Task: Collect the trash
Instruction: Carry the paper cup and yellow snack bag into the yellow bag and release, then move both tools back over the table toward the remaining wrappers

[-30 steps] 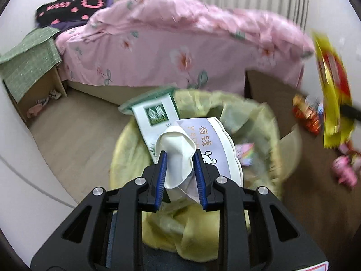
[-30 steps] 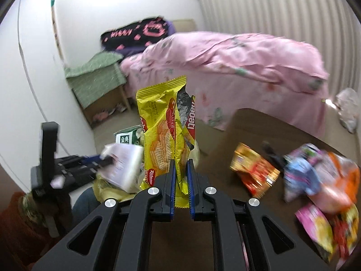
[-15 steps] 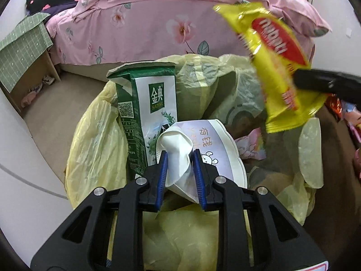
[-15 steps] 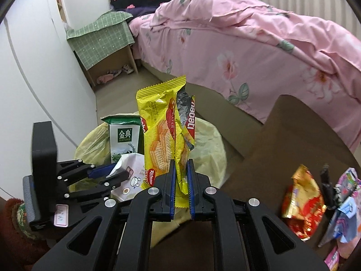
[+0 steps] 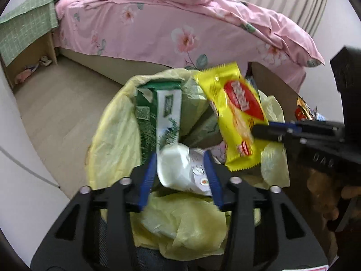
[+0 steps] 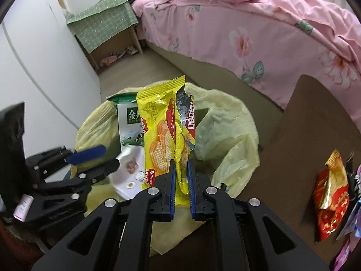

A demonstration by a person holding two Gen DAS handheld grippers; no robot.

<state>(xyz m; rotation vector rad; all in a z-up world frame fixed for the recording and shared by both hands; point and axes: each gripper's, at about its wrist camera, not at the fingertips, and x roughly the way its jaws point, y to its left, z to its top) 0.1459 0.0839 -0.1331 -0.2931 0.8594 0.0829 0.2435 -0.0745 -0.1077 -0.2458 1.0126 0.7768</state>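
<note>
inside the pale yellow plastic bin liner (image 5: 112, 135) stands a green-and-white milk carton (image 5: 162, 113); left gripper (image 5: 180, 169) gapes over a white crumpled packet (image 5: 180, 171), right gripper (image 6: 180, 176) pinches a yellow wafer wrapper (image 6: 162, 126).

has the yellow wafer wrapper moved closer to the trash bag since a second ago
Yes. In the right wrist view the yellow wafer wrapper, clamped in the right gripper, was over the brown table edge; now it hangs over the trash bag opening.
</note>
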